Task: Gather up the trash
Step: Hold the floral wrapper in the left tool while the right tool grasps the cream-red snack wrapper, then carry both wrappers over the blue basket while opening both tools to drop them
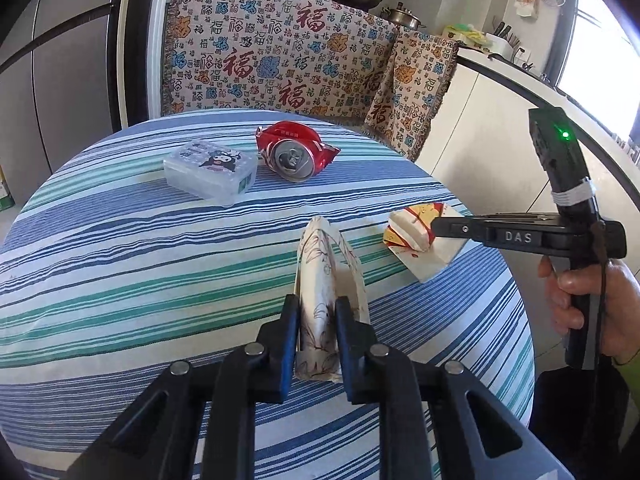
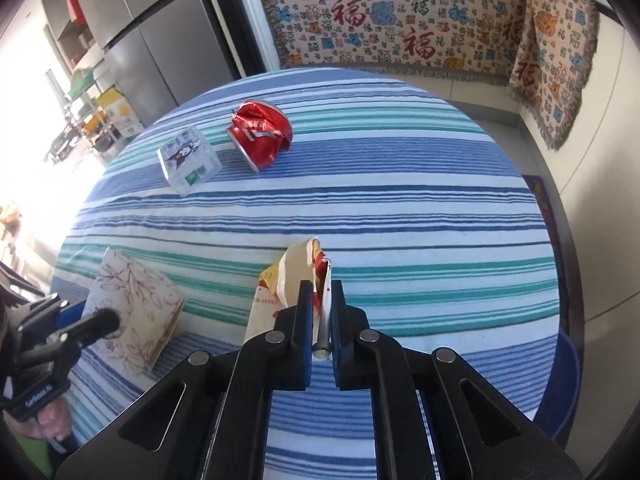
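My left gripper [image 1: 317, 304] is shut on a flattened floral paper cup [image 1: 324, 280] near the front of the striped table [image 1: 120, 260]. The cup also shows in the right wrist view [image 2: 134, 300], with the left gripper [image 2: 108, 322] on it. My right gripper [image 2: 321, 292] is shut on a crumpled red, yellow and white paper wrapper [image 2: 296, 276]. In the left wrist view the wrapper [image 1: 412, 236] lies at the table's right edge with the right gripper [image 1: 436, 226] on it. A crushed red can [image 1: 292, 152] [image 2: 260, 132] lies farther back.
A small clear plastic box [image 1: 210, 170] [image 2: 188, 160] with a cartoon label sits left of the can. A patterned cloth [image 1: 280, 52] covers furniture behind the table. A grey fridge [image 2: 152, 28] stands at the left. White cabinets [image 1: 480, 120] stand to the right.
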The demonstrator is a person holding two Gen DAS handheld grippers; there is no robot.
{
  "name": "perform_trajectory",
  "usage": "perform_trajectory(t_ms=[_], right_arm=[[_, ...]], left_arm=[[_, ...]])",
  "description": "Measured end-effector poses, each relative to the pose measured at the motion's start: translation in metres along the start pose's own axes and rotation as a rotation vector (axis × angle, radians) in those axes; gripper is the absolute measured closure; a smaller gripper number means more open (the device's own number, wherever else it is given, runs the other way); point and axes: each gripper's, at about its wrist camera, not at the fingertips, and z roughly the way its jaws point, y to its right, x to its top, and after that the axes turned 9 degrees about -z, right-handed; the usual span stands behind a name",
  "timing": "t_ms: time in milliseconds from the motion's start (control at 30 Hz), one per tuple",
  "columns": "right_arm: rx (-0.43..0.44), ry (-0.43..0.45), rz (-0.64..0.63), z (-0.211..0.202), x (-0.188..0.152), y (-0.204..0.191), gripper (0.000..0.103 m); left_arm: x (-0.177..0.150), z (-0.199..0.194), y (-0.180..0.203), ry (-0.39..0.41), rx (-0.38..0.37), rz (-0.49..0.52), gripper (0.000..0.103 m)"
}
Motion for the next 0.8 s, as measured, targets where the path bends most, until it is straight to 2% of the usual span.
perform_trajectory(t_ms=[267,400,600,800], right_arm=[[0.037,0.039,0.018,-0.042,-0.033,0.005,0.097],[0.03,0.054,0.035,-0.058,-0.046,0.017,0.097],[-0.005,0.095,0.09,-0.086,-0.068,0.053,0.097],[-0.069,0.134,0.187,-0.117,-0.098,0.111,0.097]], left_arm=[[-0.003,-0.011,0.02,0.023,-0.002,0.02,0.085],[-0.003,-0.005,0.041,0.001,-0.012,0.041,0.085],[-0.002,0.01,0.085,-0.031,-0.055,0.058,0.085],[0.005,0.025,0.142,-0.037,-0.114,0.118,0.085]])
